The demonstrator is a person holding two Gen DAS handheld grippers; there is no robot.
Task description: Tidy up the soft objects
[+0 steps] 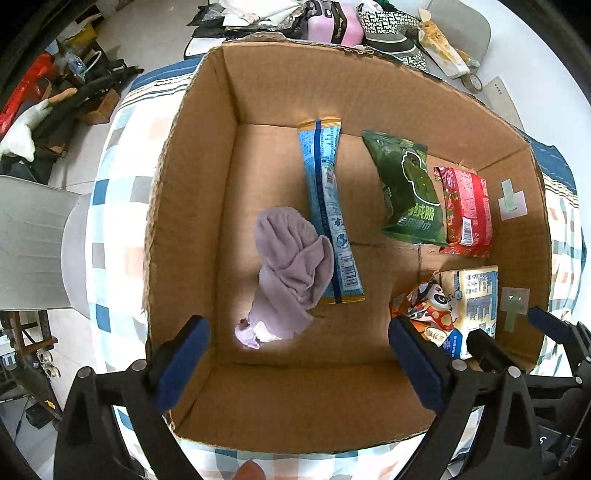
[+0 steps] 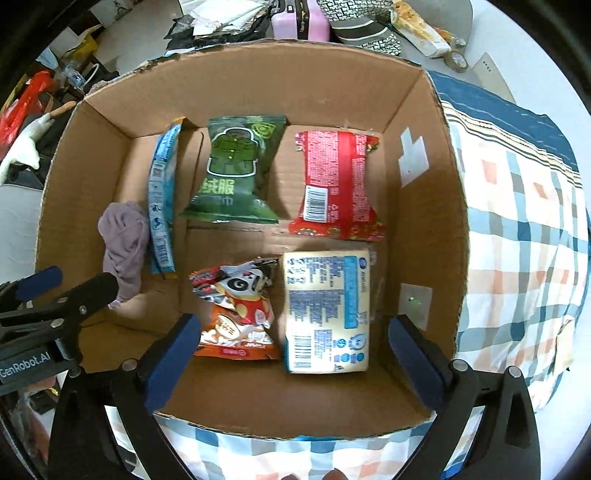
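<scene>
An open cardboard box (image 1: 207, 206) (image 2: 428, 206) holds a crumpled lilac cloth (image 1: 291, 273) (image 2: 123, 243), a long blue packet (image 1: 330, 210) (image 2: 160, 206), a green pouch (image 1: 410, 188) (image 2: 236, 173), a red packet (image 1: 467, 210) (image 2: 338, 188), an orange cartoon snack bag (image 1: 428, 306) (image 2: 240, 310) and a pale tissue pack (image 1: 474, 299) (image 2: 327, 310). My left gripper (image 1: 299, 365) is open and empty, above the box's near side by the cloth. My right gripper (image 2: 291, 362) is open and empty, above the snack bag and tissue pack.
The box sits on a checked blue, white and orange cloth (image 2: 524, 236). Beyond it lie a pink case (image 1: 334, 22), patterned caps (image 1: 391, 33) and a tape roll (image 1: 472, 82). A grey chair (image 1: 33, 243) and floor clutter stand at left.
</scene>
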